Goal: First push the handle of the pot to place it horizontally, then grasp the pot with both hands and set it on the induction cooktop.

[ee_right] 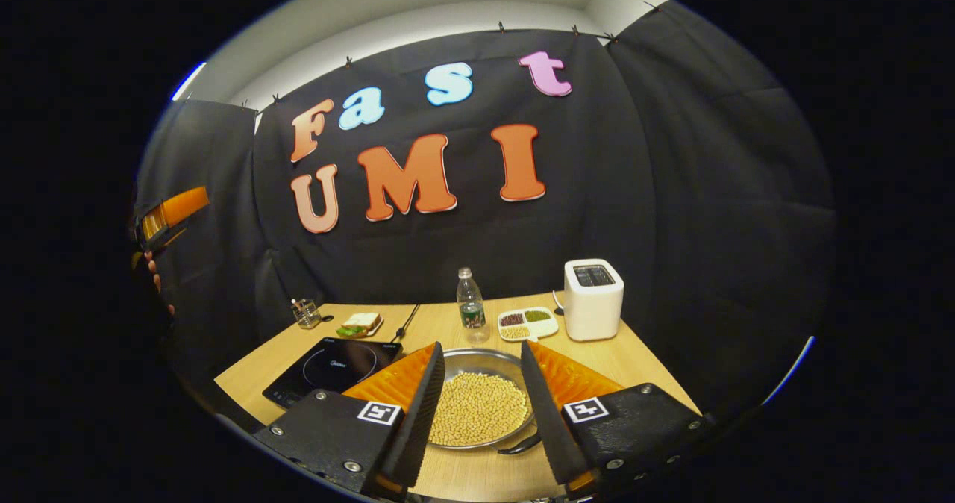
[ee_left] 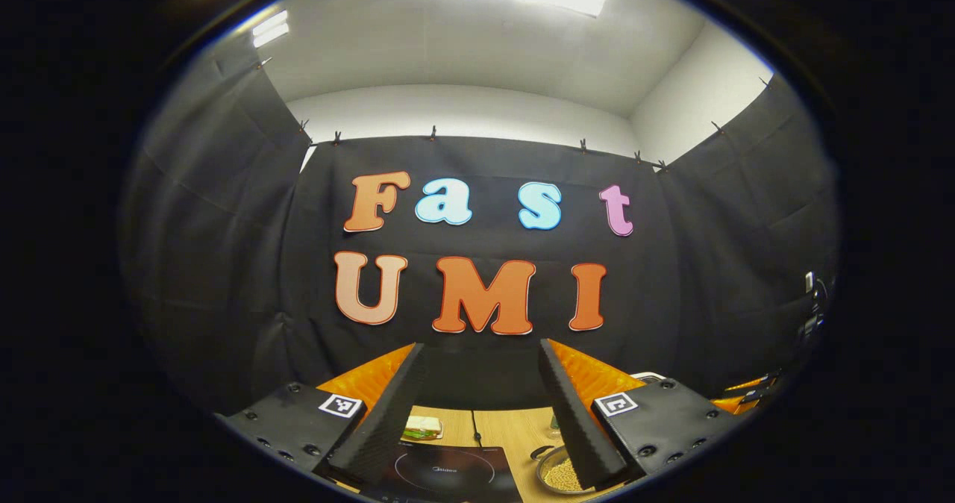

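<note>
Both grippers raised above the table, fingers spread and holding nothing.

In the right gripper view, the right gripper (ee_right: 481,406) hangs over the pot (ee_right: 477,402) of yellow beans, its dark handle (ee_right: 520,445) jutting near the right finger; the induction cooktop (ee_right: 332,369) lies left of the fingers, a water bottle (ee_right: 470,301), divided dish (ee_right: 528,322) and toaster (ee_right: 593,298) beyond. The left gripper (ee_left: 477,406) sits above the cooktop, pot at its right finger.
</note>
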`<state>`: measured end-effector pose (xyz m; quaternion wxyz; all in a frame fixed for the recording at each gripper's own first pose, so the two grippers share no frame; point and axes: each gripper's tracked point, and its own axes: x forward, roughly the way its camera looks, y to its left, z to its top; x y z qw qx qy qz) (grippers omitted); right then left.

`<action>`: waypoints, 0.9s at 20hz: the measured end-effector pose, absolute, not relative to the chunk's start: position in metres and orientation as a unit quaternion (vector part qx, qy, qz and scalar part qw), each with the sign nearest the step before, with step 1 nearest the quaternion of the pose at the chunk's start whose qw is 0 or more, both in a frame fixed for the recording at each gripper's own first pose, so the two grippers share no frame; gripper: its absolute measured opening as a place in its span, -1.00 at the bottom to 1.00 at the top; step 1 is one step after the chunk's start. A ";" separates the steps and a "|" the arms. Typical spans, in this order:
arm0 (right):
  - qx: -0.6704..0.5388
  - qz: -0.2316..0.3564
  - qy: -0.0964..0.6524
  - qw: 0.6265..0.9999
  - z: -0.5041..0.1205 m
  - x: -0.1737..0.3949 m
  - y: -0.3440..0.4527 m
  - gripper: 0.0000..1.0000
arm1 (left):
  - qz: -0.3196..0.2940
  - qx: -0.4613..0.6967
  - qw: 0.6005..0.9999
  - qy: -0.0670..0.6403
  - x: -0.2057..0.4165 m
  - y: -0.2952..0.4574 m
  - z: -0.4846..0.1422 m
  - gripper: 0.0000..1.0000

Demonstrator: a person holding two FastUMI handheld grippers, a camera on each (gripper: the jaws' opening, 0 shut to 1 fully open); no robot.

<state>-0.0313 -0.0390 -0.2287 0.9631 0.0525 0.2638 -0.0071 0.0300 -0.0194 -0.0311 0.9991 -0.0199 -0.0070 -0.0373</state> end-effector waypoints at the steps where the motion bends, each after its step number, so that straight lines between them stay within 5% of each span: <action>1: 0.052 -0.008 0.281 0.958 -0.240 -0.035 -0.039 0.27 | -0.037 -0.020 0.999 -0.005 0.033 -0.019 -0.032 0.96; 8: 0.100 0.028 0.391 0.915 -0.308 -0.066 -0.015 -0.37 | -0.044 -0.026 0.999 -0.001 0.043 -0.023 -0.038 0.96; 18: 0.102 0.028 0.503 0.858 -0.378 -0.101 -0.008 -0.87 | -0.039 -0.027 0.999 0.015 0.052 -0.014 -0.050 0.96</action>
